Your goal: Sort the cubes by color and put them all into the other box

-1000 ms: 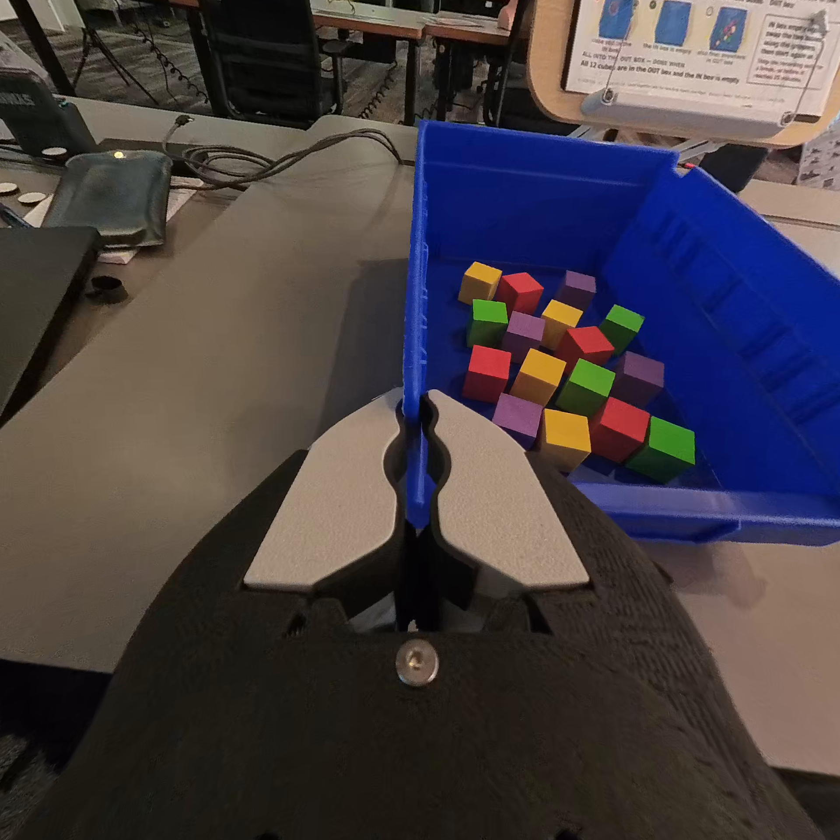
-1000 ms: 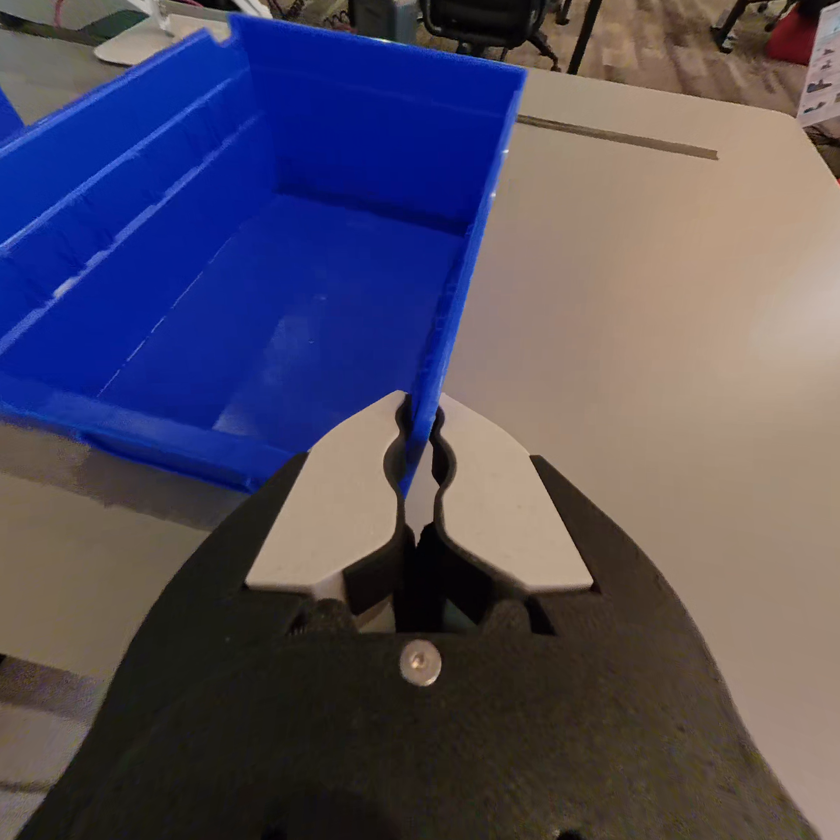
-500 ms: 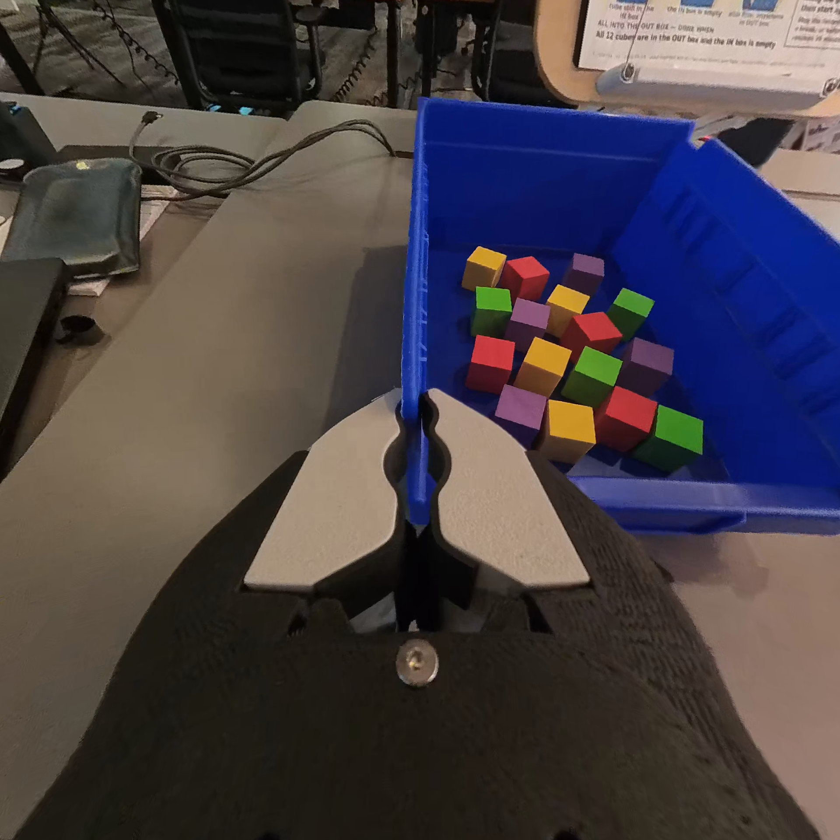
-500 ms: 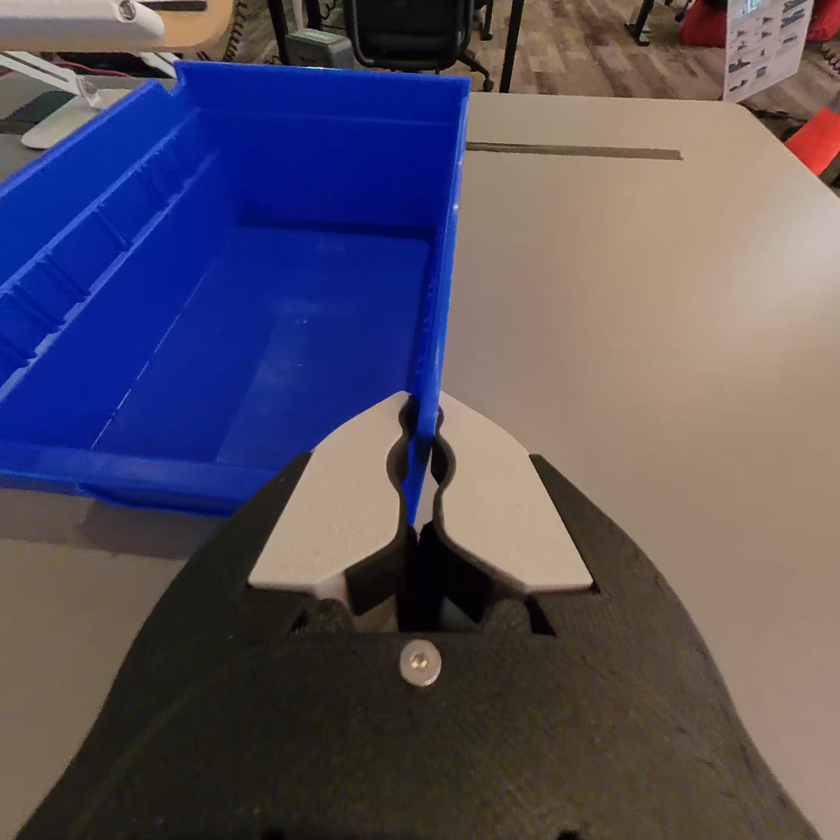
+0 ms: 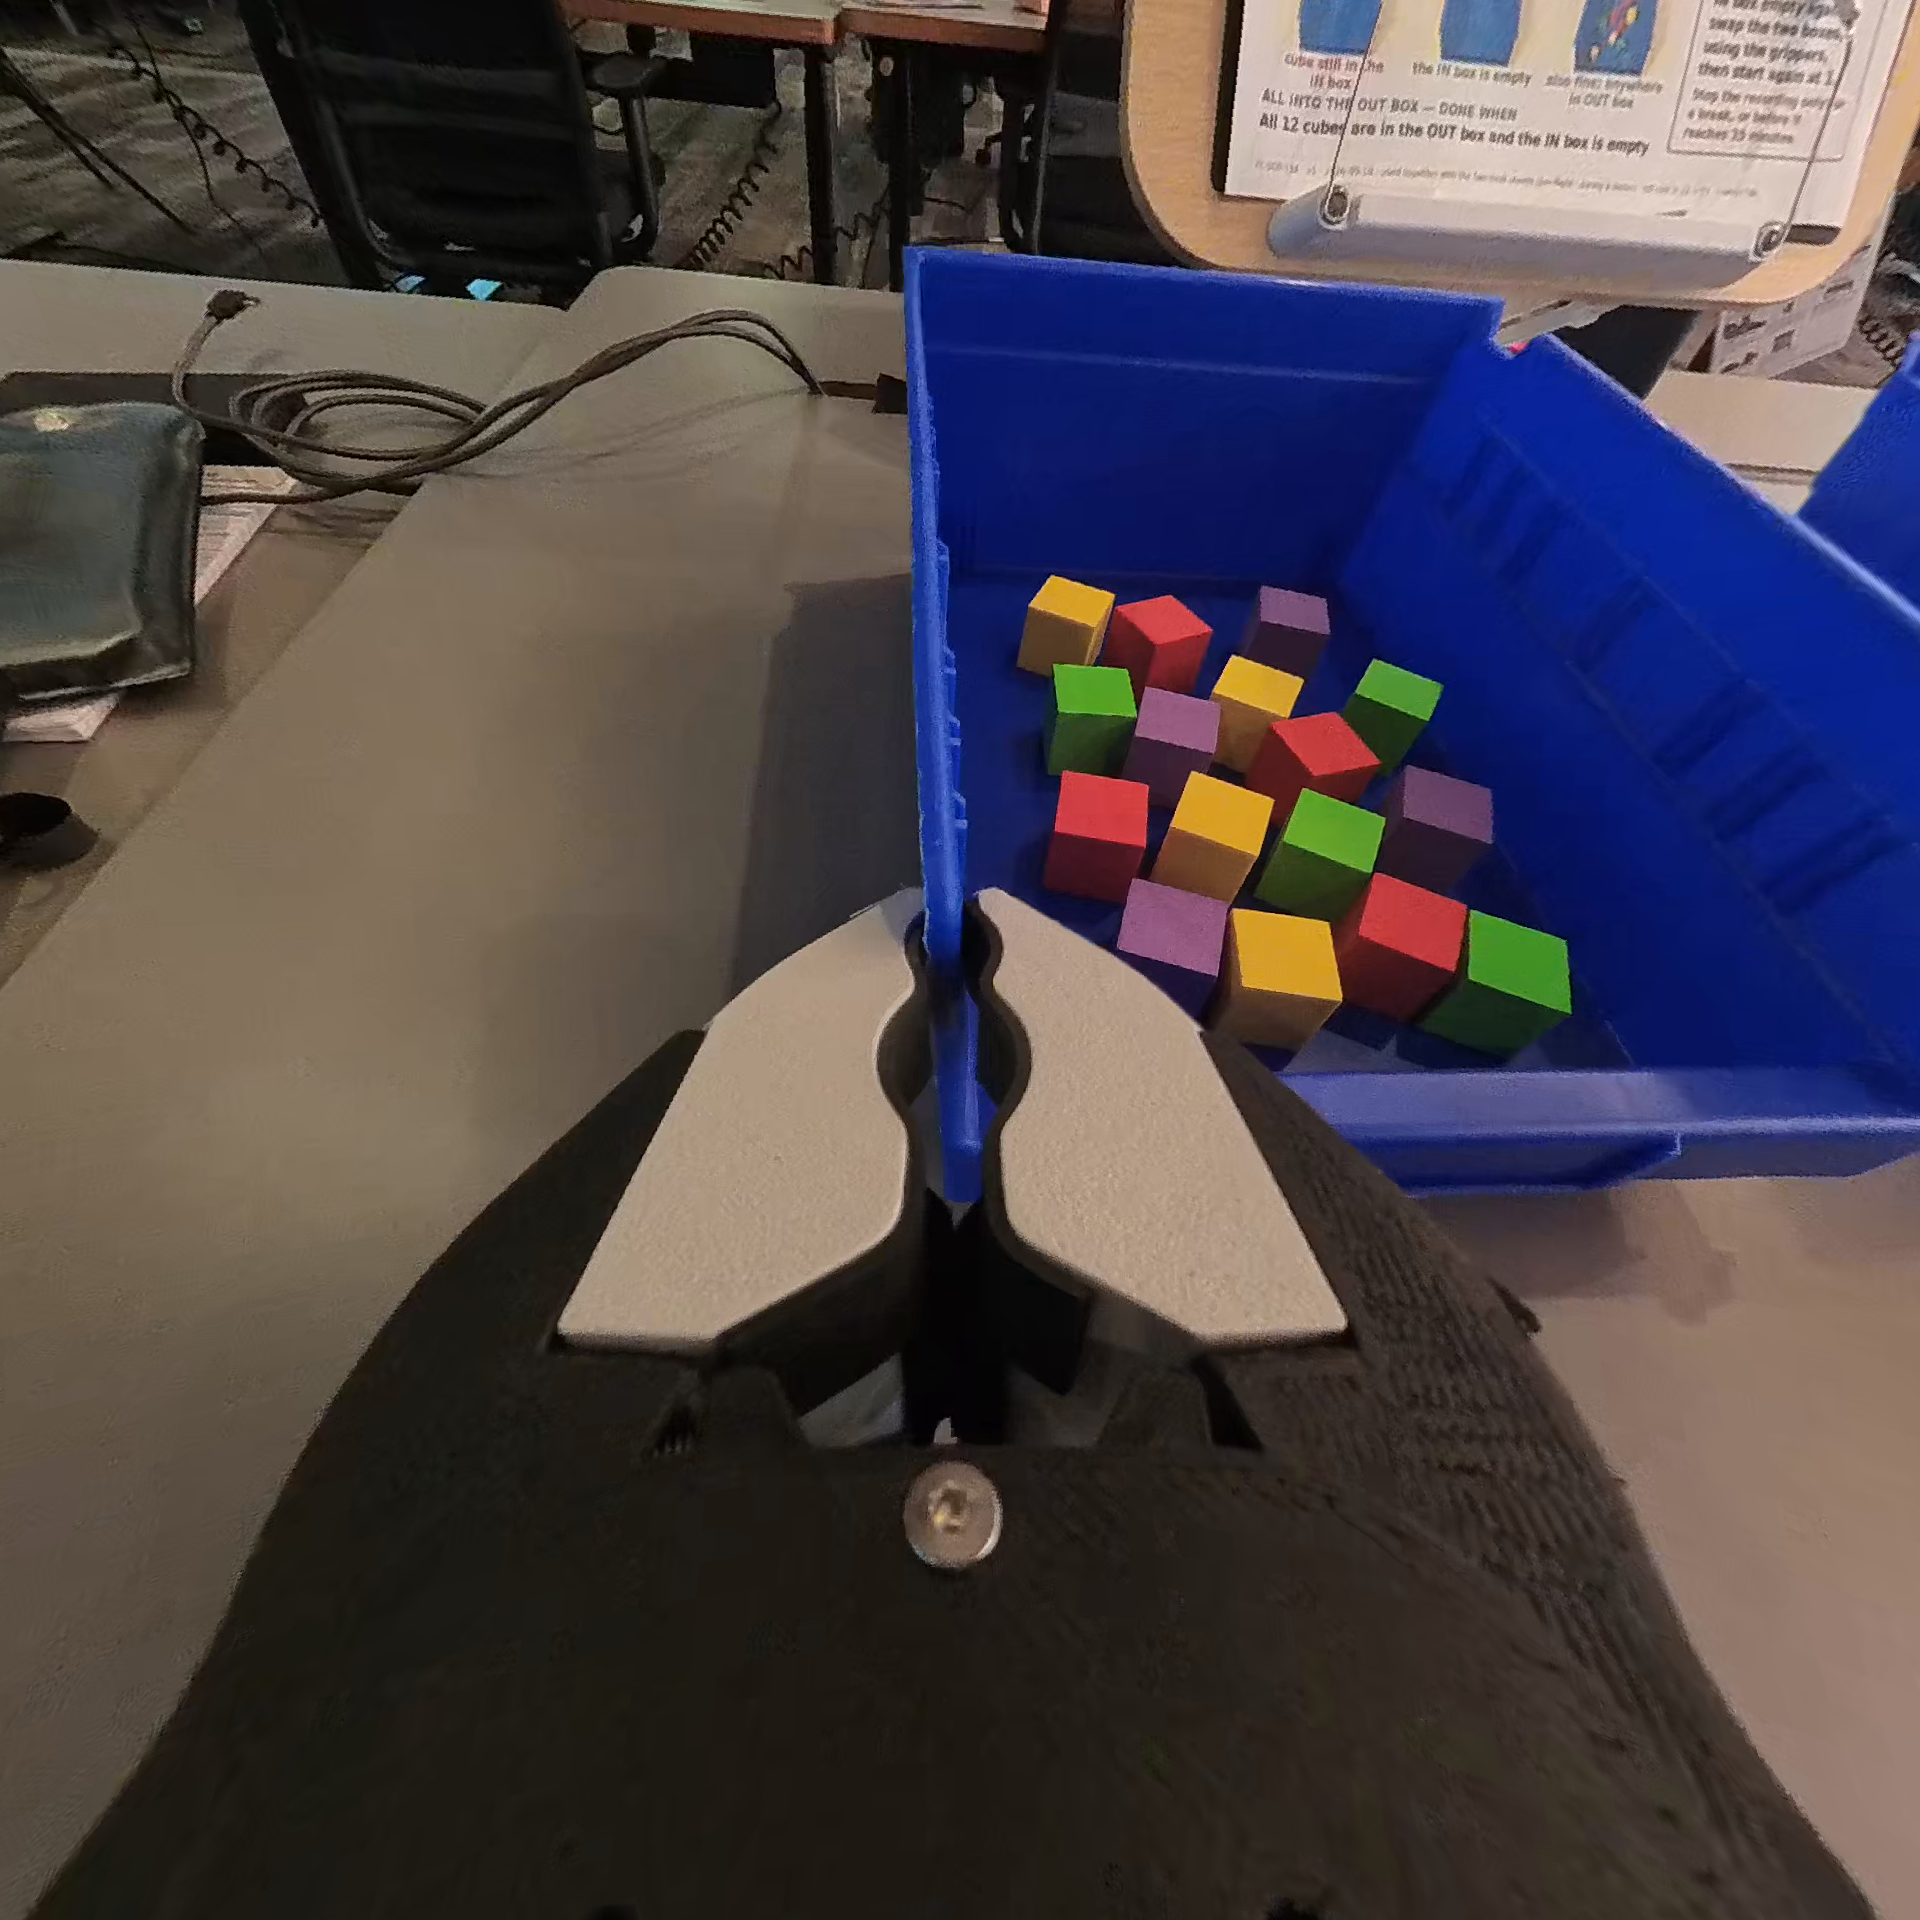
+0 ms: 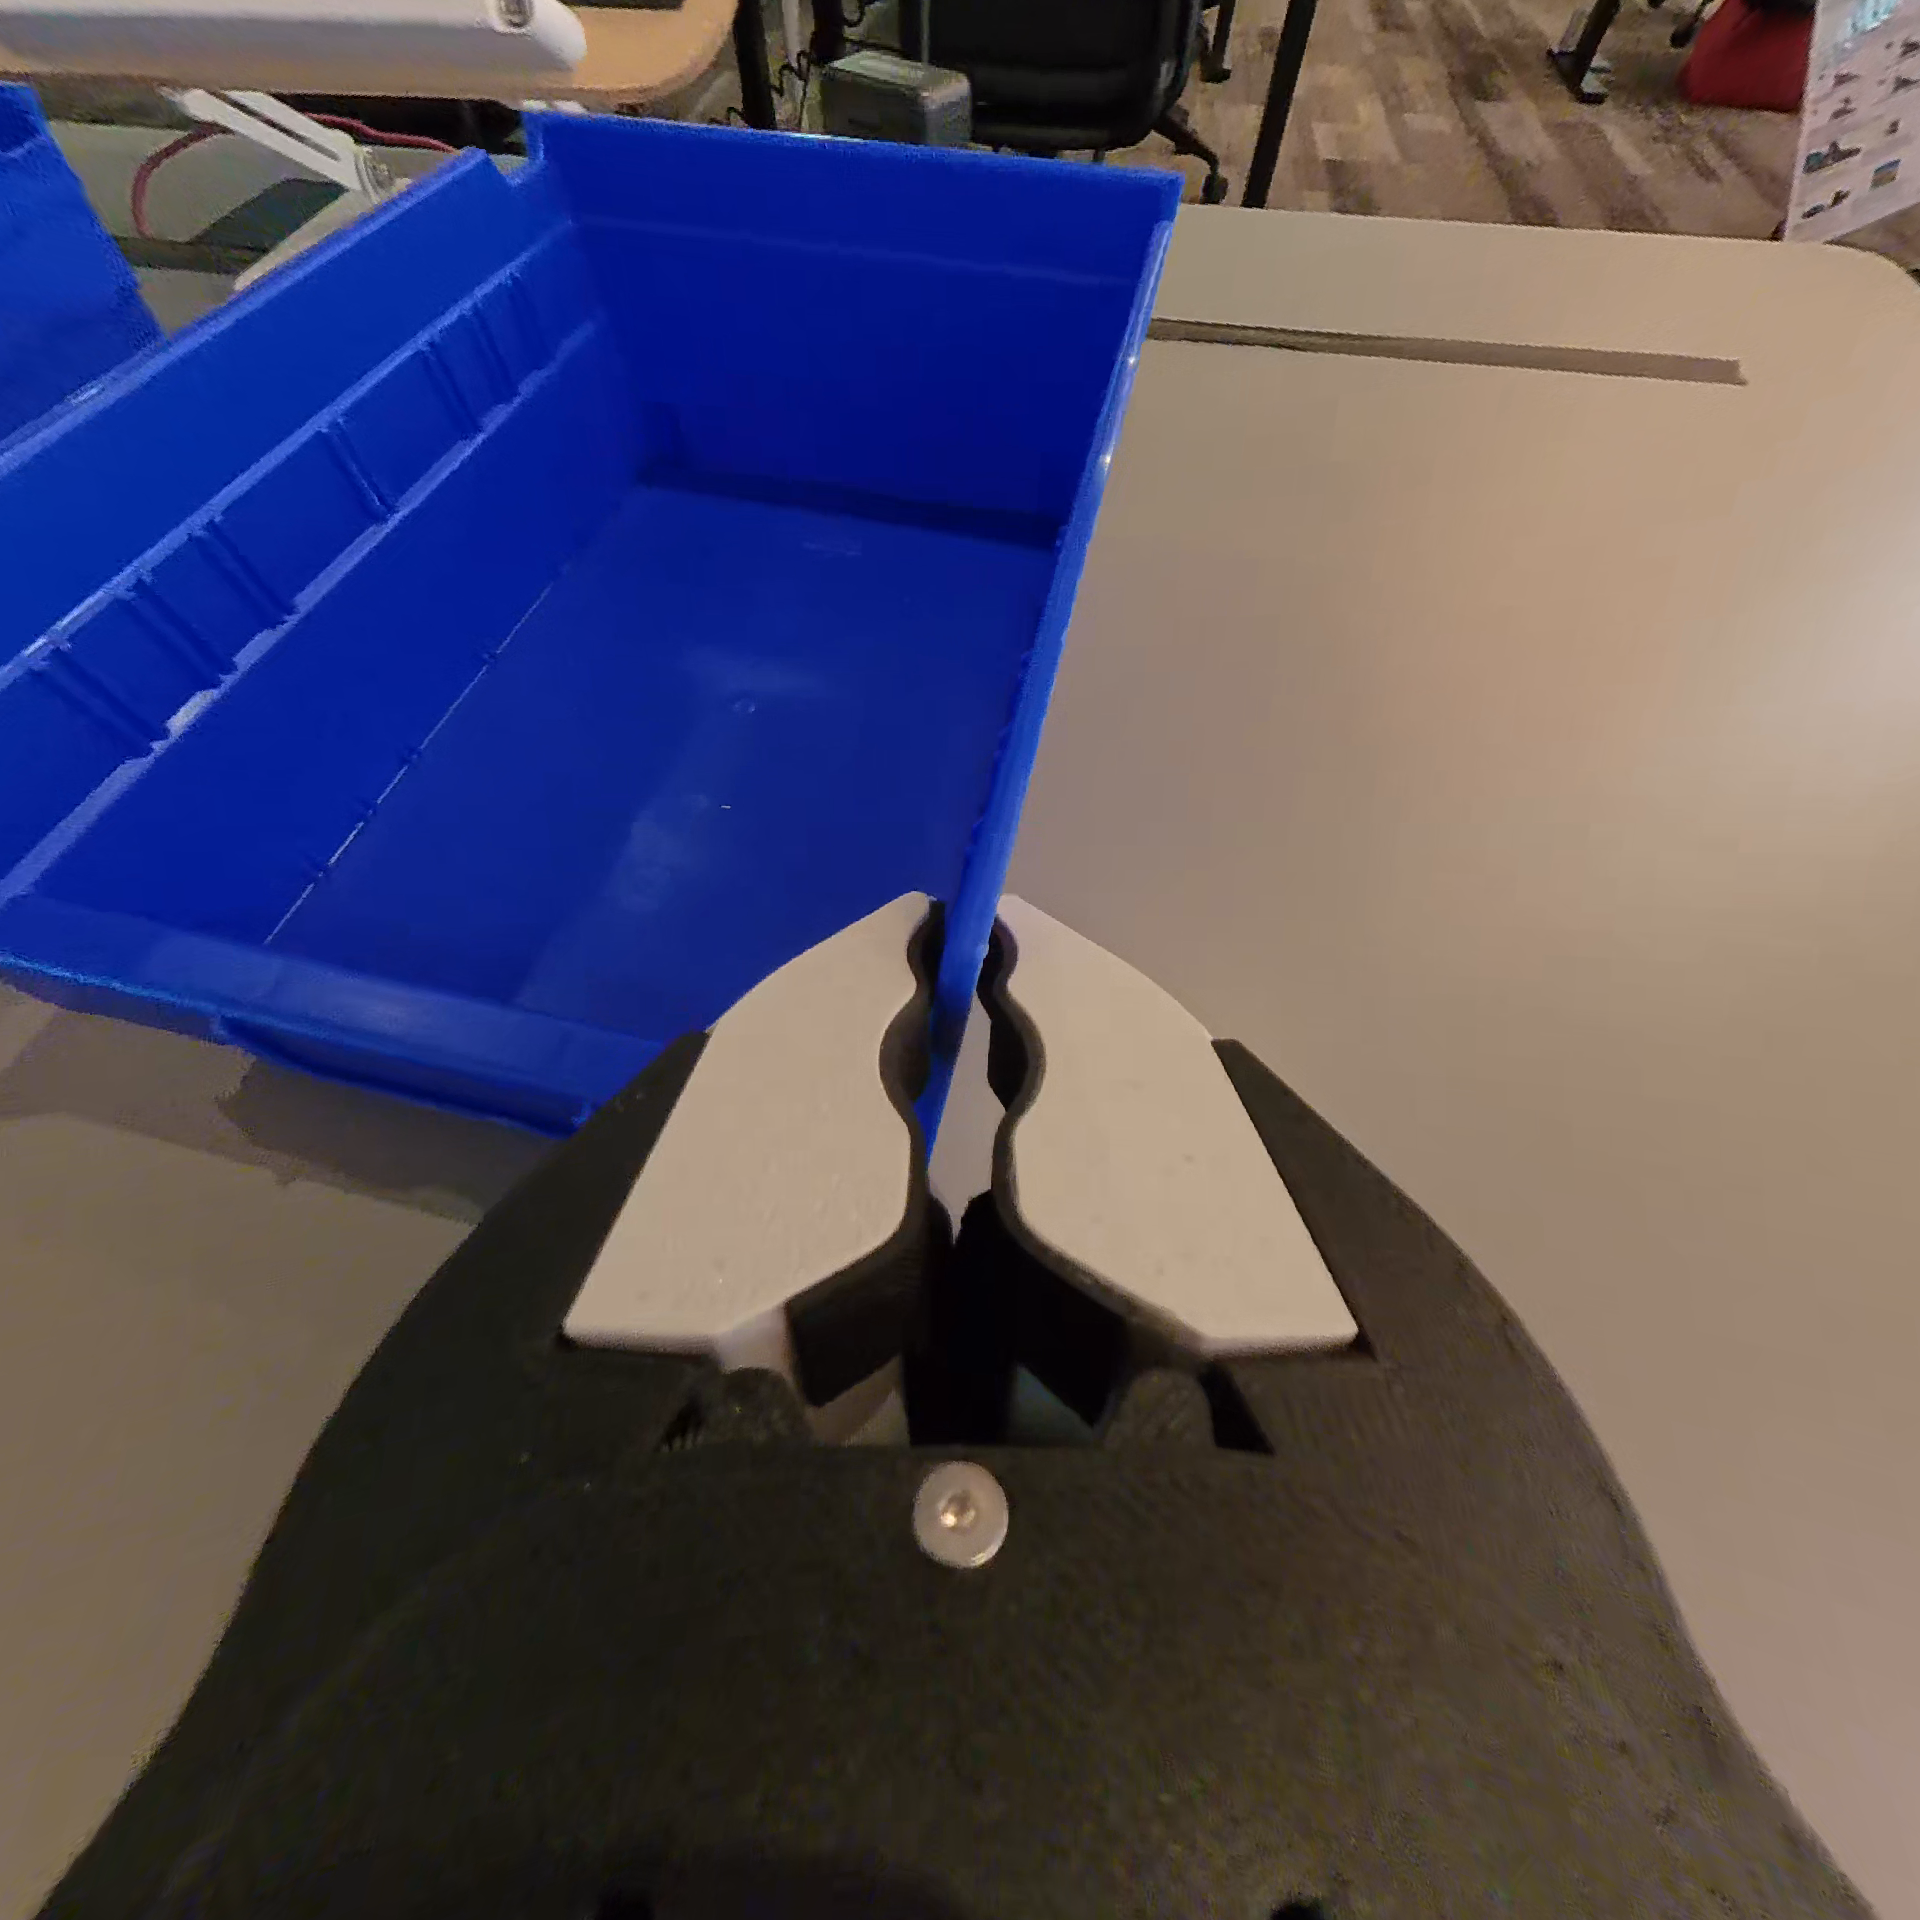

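Observation:
My left gripper (image 5: 943, 920) is shut on the left side wall of a blue bin (image 5: 1164, 457), near its front corner. Several red, yellow, green and purple cubes (image 5: 1278, 800) lie on that bin's floor. My right gripper (image 6: 964, 914) is shut on the right side wall of a second blue bin (image 6: 852, 312), near its front corner. Nothing lies in that bin. Both bins sit on the grey table (image 6: 1455, 779). A sliver of the other bin shows at each view's edge: in the left wrist view (image 5: 1870, 468) and in the right wrist view (image 6: 52, 260).
A bundle of cables (image 5: 416, 405) and a dark pouch (image 5: 83, 540) lie on the table at the left. A board with a printed sheet (image 5: 1507, 114) stands behind the bins. Office chairs (image 6: 1039, 62) and desk legs stand beyond the table's far edge.
Both views have swung slightly while each gripper keeps its hold on its bin wall. The bins now look more level and squarer to the cameras.

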{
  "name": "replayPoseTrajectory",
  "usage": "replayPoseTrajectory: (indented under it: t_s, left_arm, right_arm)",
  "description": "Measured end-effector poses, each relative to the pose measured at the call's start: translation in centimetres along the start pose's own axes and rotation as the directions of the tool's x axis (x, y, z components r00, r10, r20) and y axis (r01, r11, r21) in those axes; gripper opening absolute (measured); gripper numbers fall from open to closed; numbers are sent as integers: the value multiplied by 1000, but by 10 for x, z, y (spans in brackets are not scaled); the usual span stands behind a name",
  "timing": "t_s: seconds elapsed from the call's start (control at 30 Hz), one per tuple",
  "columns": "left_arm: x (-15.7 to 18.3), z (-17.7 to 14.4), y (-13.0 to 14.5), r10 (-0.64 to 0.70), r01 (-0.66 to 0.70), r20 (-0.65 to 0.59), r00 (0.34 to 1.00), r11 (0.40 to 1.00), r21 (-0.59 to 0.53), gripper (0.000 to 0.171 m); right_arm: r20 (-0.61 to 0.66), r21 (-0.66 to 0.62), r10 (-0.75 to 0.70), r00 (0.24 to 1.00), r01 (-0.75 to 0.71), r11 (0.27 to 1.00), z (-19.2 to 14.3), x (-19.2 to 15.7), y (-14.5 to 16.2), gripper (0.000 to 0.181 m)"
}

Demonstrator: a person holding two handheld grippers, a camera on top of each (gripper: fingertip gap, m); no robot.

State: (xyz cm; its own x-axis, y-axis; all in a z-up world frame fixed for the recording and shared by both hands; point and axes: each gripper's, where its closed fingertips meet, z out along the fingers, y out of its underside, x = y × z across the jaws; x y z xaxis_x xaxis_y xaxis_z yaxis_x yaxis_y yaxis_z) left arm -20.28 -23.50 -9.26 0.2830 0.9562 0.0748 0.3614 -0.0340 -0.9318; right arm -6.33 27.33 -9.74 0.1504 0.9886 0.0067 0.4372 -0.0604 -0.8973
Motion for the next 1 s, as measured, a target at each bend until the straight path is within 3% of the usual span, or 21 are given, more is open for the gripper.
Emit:
replayPoseTrajectory:
  t_s: [1.0]
  left_arm:
    - [-10, -10, 2, -41, 42, -54, 998, 999, 15, 4]
  right_arm:
    - [-3, 13, 10, 1000, -10, 1000, -1, 9, 0, 6]
